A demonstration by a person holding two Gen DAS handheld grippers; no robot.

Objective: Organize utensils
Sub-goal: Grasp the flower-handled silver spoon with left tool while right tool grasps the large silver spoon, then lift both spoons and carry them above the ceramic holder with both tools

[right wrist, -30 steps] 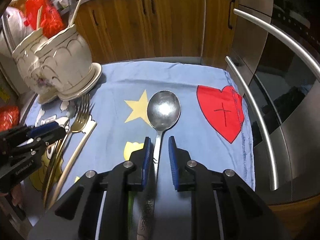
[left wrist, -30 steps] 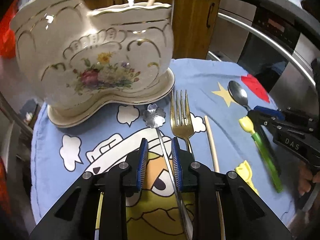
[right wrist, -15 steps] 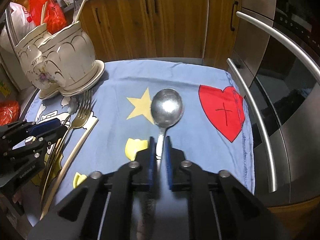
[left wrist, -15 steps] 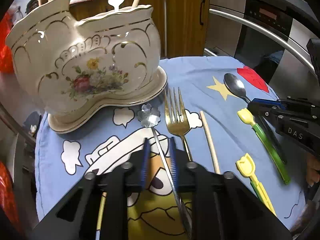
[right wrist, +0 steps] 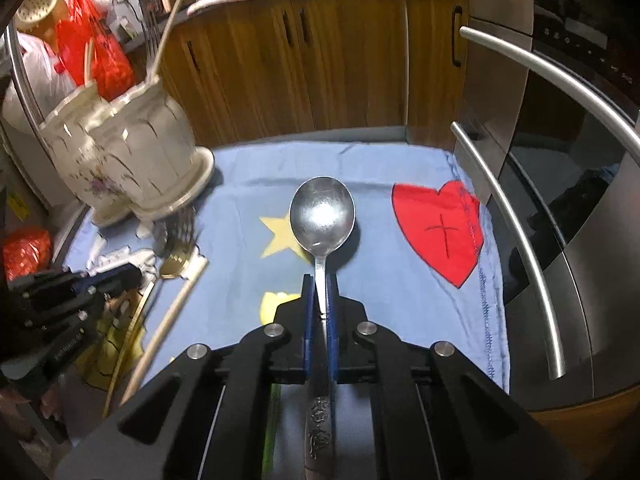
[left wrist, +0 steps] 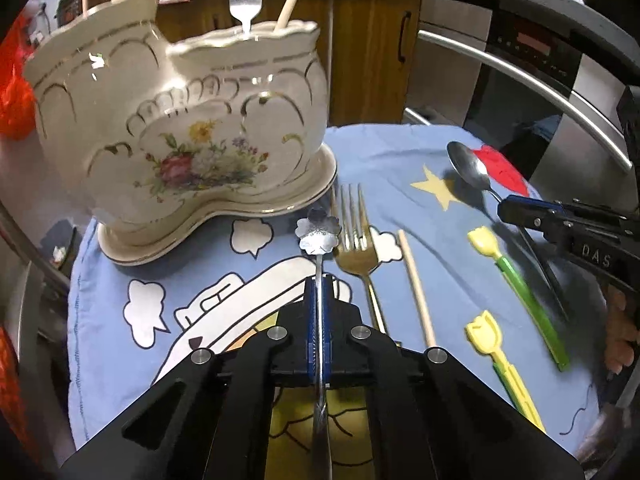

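Observation:
My left gripper [left wrist: 319, 280] is shut on the thin stem of a silver flower-headed utensil [left wrist: 318, 231], whose head points toward the cream floral ceramic holder [left wrist: 192, 136]. A fork and a wooden stick stand in that holder. My right gripper [right wrist: 319, 280] is shut on the handle of a large silver spoon [right wrist: 322, 214], its bowl held just above the blue cloth [right wrist: 380, 168]. The right gripper [left wrist: 505, 209] also shows at the right of the left wrist view. A gold fork [left wrist: 356, 240], a wooden chopstick [left wrist: 416, 284] and two tulip-topped picks, one green [left wrist: 516, 280], one yellow [left wrist: 496, 344], lie on the cloth.
An oven with long steel handles [right wrist: 516, 216] flanks the cloth on the right. Wooden cabinets [right wrist: 304, 52] stand behind. Red bags [right wrist: 92, 48] sit at the far left. The holder [right wrist: 128, 160] stands at the cloth's back left corner.
Both grippers closed: the left onto the flower-headed utensil's stem, the right onto the spoon's handle. Both utensils now sit straight between the pads and look slightly raised.

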